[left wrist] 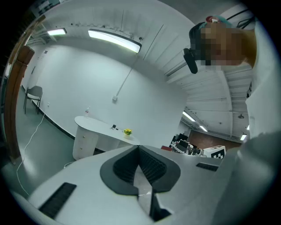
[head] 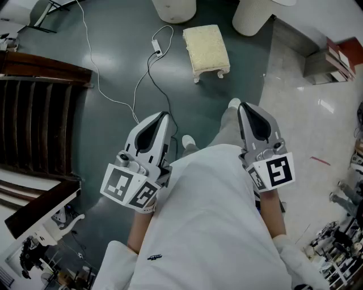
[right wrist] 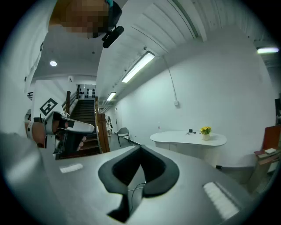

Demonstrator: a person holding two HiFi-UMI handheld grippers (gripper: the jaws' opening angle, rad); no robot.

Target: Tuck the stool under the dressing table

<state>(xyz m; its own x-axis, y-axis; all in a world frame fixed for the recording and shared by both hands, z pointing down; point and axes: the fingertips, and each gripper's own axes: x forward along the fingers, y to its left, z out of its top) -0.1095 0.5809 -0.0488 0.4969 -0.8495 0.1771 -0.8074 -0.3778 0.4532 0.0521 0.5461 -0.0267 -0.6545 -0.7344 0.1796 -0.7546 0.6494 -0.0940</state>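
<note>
The stool (head: pixel 207 50), with a cream cushion and short white legs, stands on the dark floor ahead of me, apart from both grippers. Just beyond it are the white dressing table's two rounded pedestals (head: pixel 174 8). The table shows far off in the left gripper view (left wrist: pixel 103 128) and the right gripper view (right wrist: pixel 189 139), with a small pot of yellow flowers (right wrist: pixel 205 130) on top. My left gripper (head: pixel 164 116) and right gripper (head: pixel 244 106) are held close to my body, pointing forward. Both are shut and hold nothing.
A white cable with a plug (head: pixel 156 48) trails over the floor left of the stool. A dark wooden staircase (head: pixel 34 113) fills the left side. Light tiled floor (head: pixel 306 124) and cluttered shelves (head: pixel 340 243) lie on the right. A chair (right wrist: pixel 124 132) stands by the stairs.
</note>
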